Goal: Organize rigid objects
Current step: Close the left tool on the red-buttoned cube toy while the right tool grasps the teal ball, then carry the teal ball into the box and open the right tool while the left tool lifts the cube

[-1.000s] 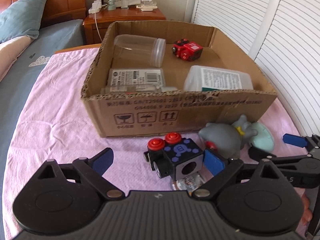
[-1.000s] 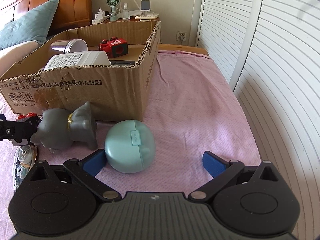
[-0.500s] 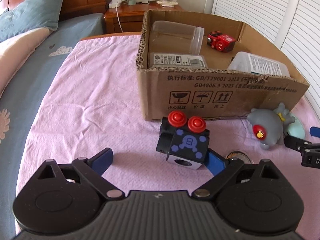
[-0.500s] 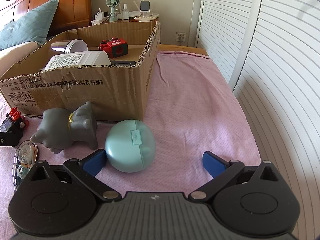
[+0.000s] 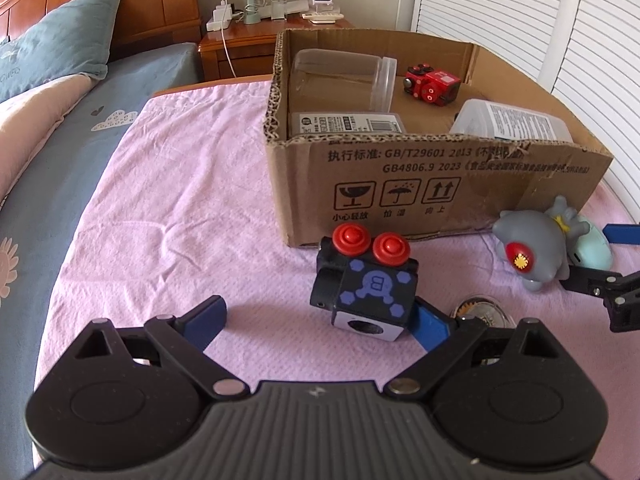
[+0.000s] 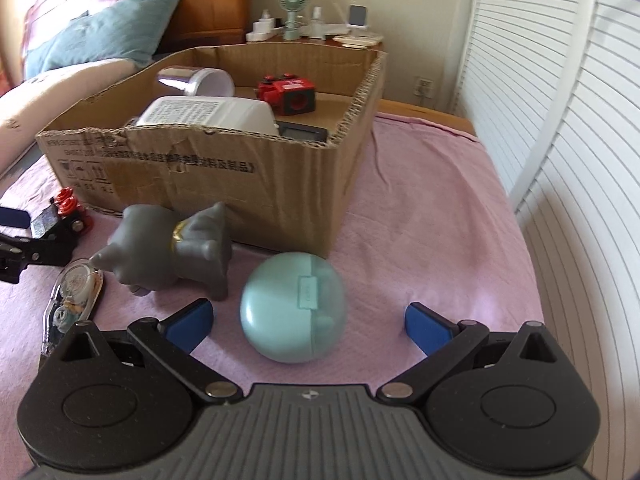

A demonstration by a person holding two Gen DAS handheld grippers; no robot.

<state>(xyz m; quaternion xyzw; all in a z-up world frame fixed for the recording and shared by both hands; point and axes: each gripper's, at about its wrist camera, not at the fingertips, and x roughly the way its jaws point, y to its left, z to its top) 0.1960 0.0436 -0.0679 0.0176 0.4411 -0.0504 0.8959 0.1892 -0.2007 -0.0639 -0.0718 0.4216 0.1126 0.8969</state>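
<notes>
Left gripper (image 5: 318, 322) and right gripper (image 6: 308, 322): matte black ribbed housings, round pivot discs, silver screws, blue finger pads (image 5: 204, 318).

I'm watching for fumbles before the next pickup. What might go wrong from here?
The black cube toy sits tilted against the left gripper's right finger, off-centre; closing may push it away. The round teal case between the right gripper's open fingers could roll or squirt out.
</notes>
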